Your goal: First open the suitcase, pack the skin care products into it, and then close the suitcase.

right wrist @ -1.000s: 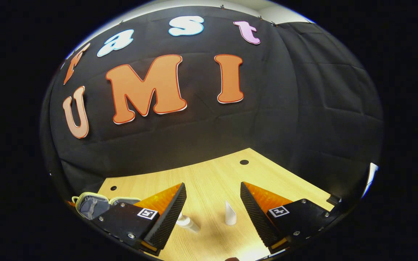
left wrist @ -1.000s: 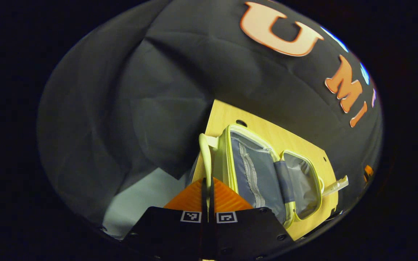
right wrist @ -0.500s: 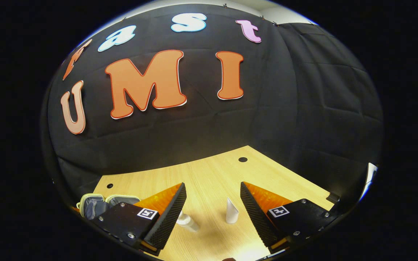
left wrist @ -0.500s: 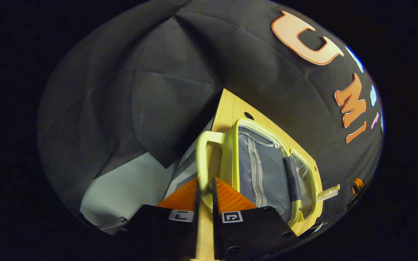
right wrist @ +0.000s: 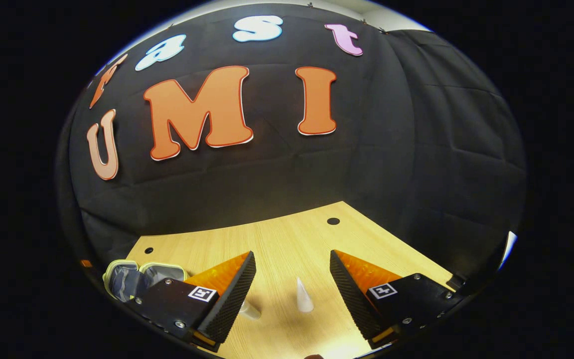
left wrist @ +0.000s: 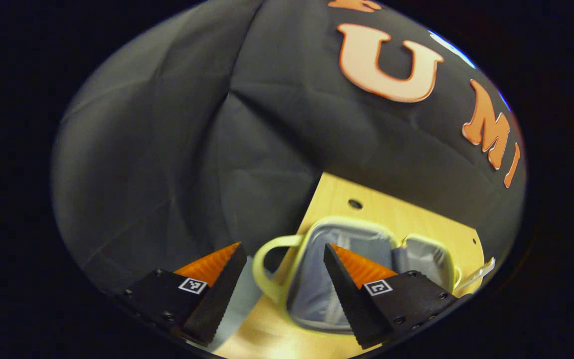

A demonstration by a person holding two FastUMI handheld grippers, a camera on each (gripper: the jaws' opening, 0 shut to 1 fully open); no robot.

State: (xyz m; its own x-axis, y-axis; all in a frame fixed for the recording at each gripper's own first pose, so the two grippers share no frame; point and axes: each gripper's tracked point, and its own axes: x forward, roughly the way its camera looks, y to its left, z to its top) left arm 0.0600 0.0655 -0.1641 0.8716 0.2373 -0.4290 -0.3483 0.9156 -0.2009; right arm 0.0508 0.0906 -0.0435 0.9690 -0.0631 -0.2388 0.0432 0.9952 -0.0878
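Observation:
A small yellow-green suitcase (left wrist: pixel 317 304) lies open on the wooden table (left wrist: pixel 396 212), its grey lining showing, with a looped handle (left wrist: pixel 262 267) at its near end. My left gripper (left wrist: pixel 283 294) is open just above it, the handle showing between the fingers without touching them. In the right gripper view the suitcase (right wrist: pixel 132 276) sits at the far left. My right gripper (right wrist: pixel 291 294) is open over the table, with a white tube (right wrist: pixel 303 301) standing between the fingers and a white bottle (right wrist: pixel 249 310) lying by the left finger.
The table (right wrist: pixel 277 239) has round holes near its back edge, and the black cloth wall stands close behind it. A pale stick-like item (left wrist: pixel 479 269) lies at the suitcase's right end. The table's left edge runs just beside the handle.
My left gripper has let go of the suitcase handle and opened wide, pulling back and tilting up. My right gripper has shifted slightly; the tube and bottle now sit a little lower between its fingers.

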